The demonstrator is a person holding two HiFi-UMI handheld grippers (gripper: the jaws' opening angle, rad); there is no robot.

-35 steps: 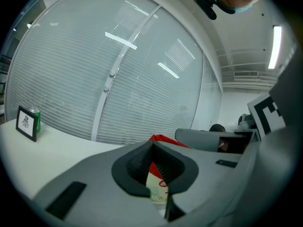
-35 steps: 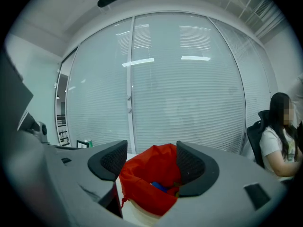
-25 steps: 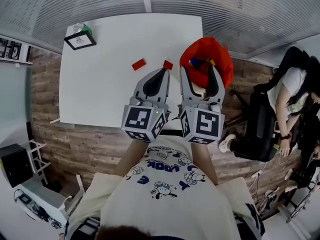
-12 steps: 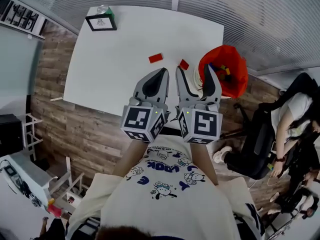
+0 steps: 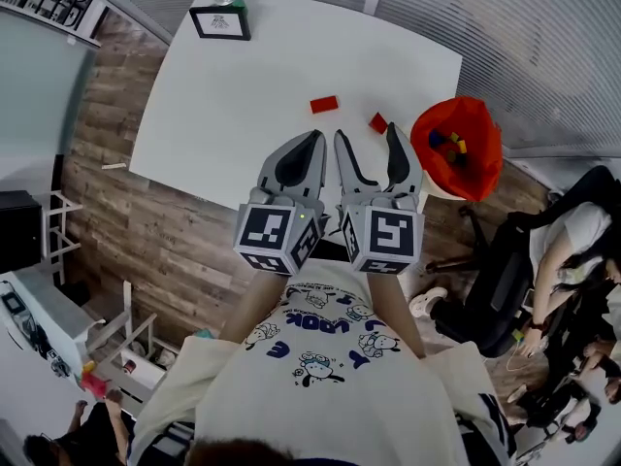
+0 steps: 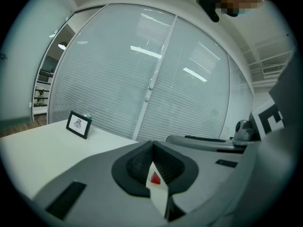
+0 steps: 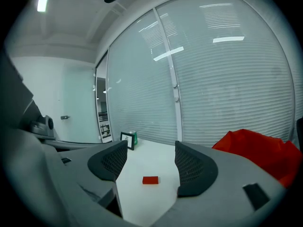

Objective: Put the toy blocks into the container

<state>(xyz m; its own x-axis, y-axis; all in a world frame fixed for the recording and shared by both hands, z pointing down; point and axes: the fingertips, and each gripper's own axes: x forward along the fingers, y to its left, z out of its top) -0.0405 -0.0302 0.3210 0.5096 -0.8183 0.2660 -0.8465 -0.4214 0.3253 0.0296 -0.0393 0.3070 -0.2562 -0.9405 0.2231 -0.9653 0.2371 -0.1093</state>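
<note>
Some colourful blocks already lie in the red container (image 5: 482,168) at centre right. Two are left on the white table (image 5: 213,115): a long red block (image 5: 324,105) and a small red block (image 5: 378,122). The right gripper (image 5: 365,132) is spread wide and empty, framing what is probably the long one. The left gripper (image 5: 318,136) is pinched closed on nothing.
</note>
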